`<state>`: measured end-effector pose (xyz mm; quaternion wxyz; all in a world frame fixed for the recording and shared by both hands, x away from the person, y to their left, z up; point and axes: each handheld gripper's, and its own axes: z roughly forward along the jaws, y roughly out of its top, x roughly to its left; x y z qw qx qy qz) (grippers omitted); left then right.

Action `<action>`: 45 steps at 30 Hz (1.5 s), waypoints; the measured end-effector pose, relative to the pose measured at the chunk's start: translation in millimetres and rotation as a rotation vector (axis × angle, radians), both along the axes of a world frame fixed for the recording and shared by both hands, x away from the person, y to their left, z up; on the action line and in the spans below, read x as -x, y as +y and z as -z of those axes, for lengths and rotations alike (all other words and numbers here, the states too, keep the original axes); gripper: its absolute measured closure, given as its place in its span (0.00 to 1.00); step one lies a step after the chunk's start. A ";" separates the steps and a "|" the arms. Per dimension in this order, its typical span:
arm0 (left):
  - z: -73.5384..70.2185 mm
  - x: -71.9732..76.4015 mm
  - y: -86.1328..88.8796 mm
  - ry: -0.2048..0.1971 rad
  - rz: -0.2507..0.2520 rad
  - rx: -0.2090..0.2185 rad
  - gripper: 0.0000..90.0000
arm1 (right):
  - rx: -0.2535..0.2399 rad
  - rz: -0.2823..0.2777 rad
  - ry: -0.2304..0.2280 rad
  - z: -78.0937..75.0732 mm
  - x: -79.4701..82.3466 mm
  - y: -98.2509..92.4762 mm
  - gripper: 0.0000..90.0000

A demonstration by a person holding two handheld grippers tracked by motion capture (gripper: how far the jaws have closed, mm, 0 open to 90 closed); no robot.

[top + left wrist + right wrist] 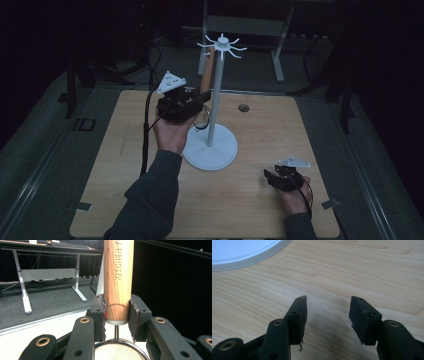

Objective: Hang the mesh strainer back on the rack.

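My left gripper (199, 99) is shut on the lower end of a wooden handle (207, 70) that stands nearly upright beside the pole of a white hook stand (216, 100). In the left gripper view the pads (100, 312) press both sides of the handle (117, 277), printed "KITCHEN". A metal stem and a round mesh strainer ring (120, 350) hang below the jaws. The ring (201, 120) hangs above the stand's round base (212, 152). The stand's hooks (222, 45) spread at the top, near the handle's upper end. My right gripper (270, 176) rests open at the table's front right, nothing between its fingers (328, 312).
The light wooden table (260, 210) has a small dark round hole (243, 108) behind the stand. A grey desk frame (240, 25) stands on the dark floor beyond the far edge. The stand's white base (242, 252) lies ahead of the right gripper.
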<state>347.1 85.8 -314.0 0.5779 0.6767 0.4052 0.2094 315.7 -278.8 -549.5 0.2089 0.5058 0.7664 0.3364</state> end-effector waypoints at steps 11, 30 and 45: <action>4.5 -1.8 7.8 0.016 -0.012 0.013 0.64 | 0.002 0.002 0.002 0.3 0.2 0.4 0.53; 3.8 5.9 15.6 0.005 -0.058 -0.029 0.60 | 0.000 0.009 0.002 -0.1 1.1 -1.8 0.53; 17.3 14.9 13.5 0.046 -0.003 -0.148 0.57 | 0.006 0.018 0.000 0.9 0.9 -5.1 0.53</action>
